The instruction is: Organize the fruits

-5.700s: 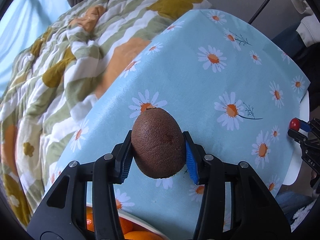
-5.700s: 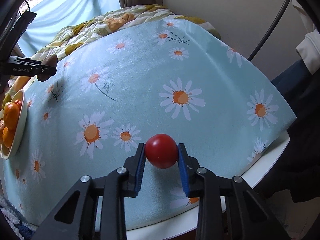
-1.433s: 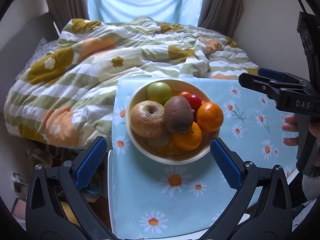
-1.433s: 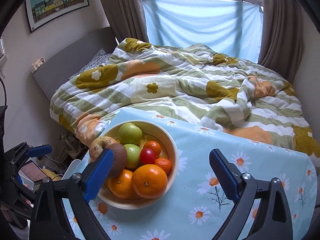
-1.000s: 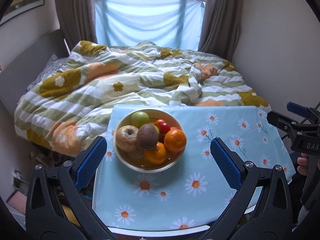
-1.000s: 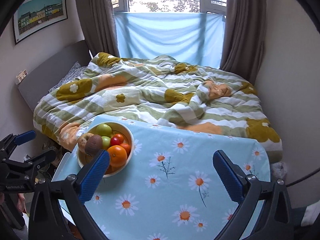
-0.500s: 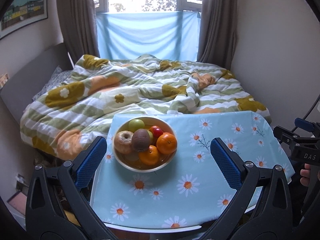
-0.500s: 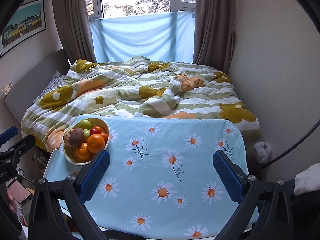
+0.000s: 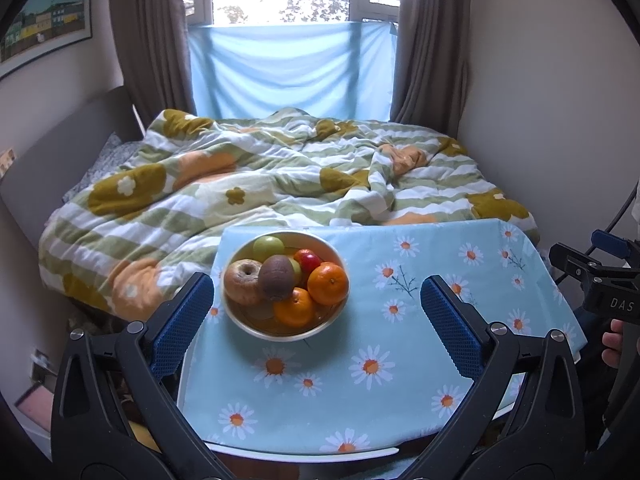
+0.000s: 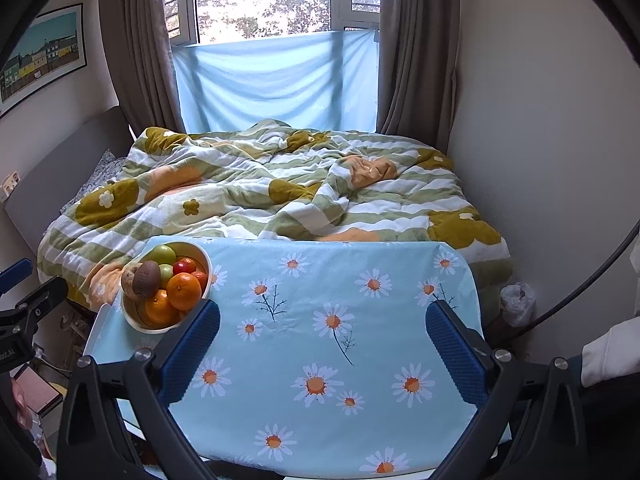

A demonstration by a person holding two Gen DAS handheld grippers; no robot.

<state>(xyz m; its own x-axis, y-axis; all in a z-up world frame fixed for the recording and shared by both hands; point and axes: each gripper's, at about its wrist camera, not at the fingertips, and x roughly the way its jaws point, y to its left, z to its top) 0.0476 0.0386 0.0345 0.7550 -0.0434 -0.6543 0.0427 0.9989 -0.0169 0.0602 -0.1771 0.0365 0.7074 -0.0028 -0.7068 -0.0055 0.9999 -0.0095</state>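
Observation:
A cream bowl (image 9: 240, 322) (image 10: 136, 322) stands at the left end of the daisy-cloth table (image 9: 400, 344) (image 10: 360, 352). It holds a brown kiwi (image 9: 276, 277) (image 10: 146, 279), two oranges (image 9: 328, 278) (image 10: 183, 291), green apples (image 9: 269, 247) (image 10: 162, 255), a red tomato (image 9: 308, 260) (image 10: 184, 266) and a tan apple (image 9: 243, 282). My left gripper (image 9: 316, 320) is open and empty, held back above the near table edge. My right gripper (image 10: 322, 344) is open and empty too, over the table's middle. Each gripper shows at the side of the other's view.
A bed with a striped floral quilt (image 9: 280, 176) (image 10: 280, 184) lies just beyond the table. Walls stand close on both sides, with curtains and a window behind. A white sleeve (image 10: 608, 352) and fingers (image 9: 612, 344) are at the right edge.
Both grippers have pulled back and up from the table; the bowl looks smaller and farther. Earlier the left held the kiwi and the right the tomato; both fruits now lie in the bowl.

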